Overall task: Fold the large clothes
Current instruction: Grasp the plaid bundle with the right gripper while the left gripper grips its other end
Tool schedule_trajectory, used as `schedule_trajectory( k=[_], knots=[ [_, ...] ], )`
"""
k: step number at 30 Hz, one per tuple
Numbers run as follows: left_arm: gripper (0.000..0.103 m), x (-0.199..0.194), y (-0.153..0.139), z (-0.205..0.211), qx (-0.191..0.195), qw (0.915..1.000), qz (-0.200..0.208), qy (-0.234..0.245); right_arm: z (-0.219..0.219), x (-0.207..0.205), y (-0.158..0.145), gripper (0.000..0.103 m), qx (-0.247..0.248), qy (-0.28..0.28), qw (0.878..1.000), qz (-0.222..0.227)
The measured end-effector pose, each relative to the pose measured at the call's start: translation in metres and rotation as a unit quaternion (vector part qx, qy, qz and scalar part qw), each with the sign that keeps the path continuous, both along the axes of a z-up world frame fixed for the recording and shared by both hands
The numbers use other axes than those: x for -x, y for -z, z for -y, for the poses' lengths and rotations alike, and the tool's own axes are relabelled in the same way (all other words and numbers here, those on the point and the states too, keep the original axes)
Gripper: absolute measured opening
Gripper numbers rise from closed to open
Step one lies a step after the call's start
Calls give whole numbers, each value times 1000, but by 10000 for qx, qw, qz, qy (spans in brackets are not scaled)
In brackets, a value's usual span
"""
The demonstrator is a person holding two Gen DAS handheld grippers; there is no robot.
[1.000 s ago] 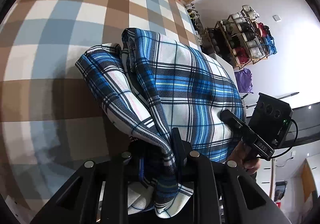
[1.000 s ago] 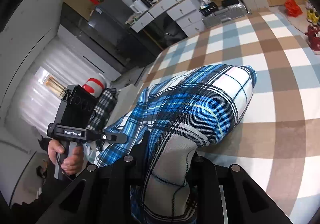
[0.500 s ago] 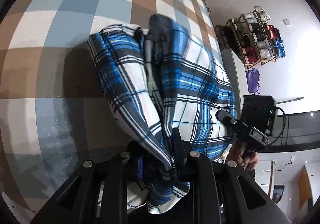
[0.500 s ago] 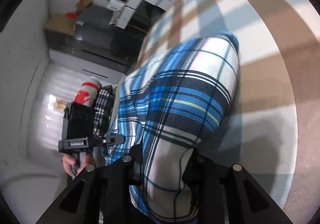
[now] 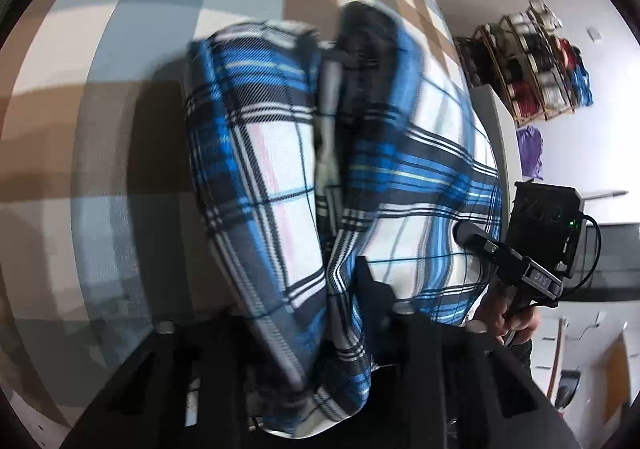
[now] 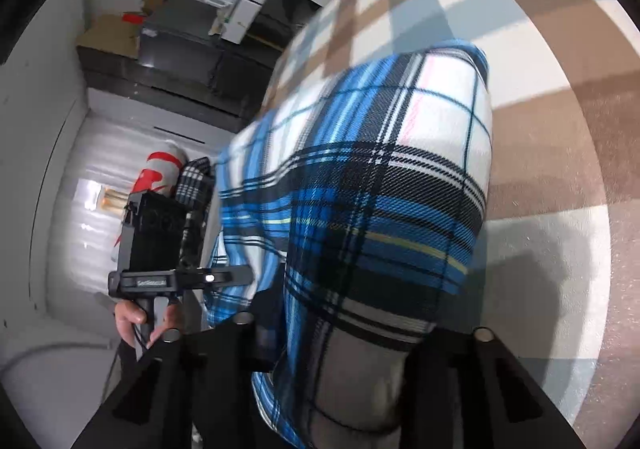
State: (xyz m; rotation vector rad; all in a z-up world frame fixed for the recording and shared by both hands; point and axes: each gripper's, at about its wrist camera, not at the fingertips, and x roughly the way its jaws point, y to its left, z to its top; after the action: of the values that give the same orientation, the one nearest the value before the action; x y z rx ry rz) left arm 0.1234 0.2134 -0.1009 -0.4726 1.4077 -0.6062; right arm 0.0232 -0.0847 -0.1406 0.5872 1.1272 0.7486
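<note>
Over the checked sheet [image 5: 100, 97], I've brought the shirt [image 5: 420, 169] lower; left gripper [image 5: 340, 313] & right gripper [image 6: 340, 329], jaws just closing, both pinch it — ready to lay flat.

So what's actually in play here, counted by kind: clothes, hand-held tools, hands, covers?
Blue plaid garment: 1
Hand-held tools: 2, left tool and right tool
Hands in view: 2, the left hand and the right hand
Brown and blue checked cover: 1
Total: 6
</note>
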Motion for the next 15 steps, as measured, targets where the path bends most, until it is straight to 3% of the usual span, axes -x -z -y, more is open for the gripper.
schedule_trajectory(
  k=[3,11,15],
  knots=[
    [14,-4,-14,-1,20,10000,83,6,-7,8,-18,24,127,-25,9991,393],
    [13,-1,-58,-22,88,9992,393,-47,-23,22,-70,22,146,-95,9951,975],
    [13,9,-89,-34,9,9971,759,-15,-37,27,-119,22,183,-162,9893,1437]
  ],
)
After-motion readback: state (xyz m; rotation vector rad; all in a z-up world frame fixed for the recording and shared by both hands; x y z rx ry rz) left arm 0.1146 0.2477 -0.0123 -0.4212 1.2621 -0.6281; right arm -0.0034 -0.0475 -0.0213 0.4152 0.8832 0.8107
